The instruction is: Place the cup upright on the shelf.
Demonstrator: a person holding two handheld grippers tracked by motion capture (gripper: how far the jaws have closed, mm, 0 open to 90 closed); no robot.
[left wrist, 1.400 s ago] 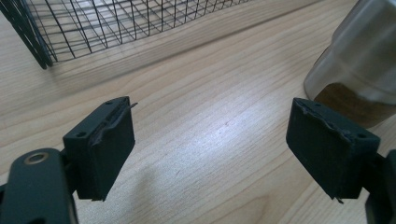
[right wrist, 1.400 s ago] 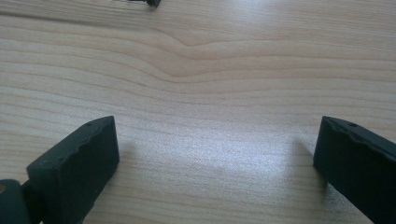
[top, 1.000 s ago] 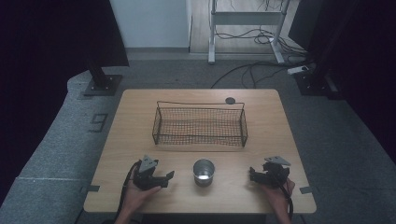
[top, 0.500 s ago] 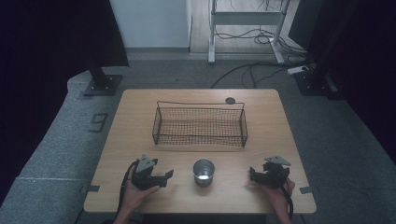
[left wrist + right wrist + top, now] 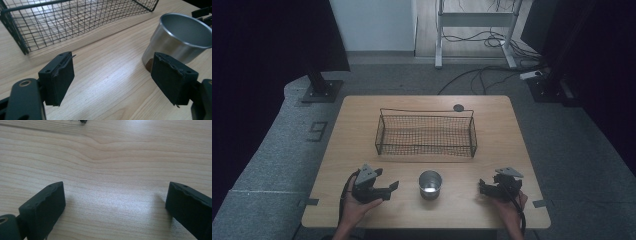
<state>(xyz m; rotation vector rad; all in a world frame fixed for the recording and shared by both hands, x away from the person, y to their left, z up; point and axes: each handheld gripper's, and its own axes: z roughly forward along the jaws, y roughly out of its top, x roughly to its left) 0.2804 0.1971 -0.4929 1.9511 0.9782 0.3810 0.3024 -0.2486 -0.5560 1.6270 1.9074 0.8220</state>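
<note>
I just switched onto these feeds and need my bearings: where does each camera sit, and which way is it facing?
High view: fixed above the person's side, looking forward and down on the wooden table; both forearms enter from the bottom, holding the left gripper and the right gripper.
Left gripper view: rides the left gripper, looking along its open jaws at the wire basket and the metal cup.
Right gripper view: rides the right gripper, looking low over bare tabletop between its open jaws.
Shared: high and left gripper views both show basket and cup.

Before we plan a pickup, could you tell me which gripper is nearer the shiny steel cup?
Left. The left gripper sits just left of the shiny steel cup; the right gripper lies farther off, to its right.
</note>
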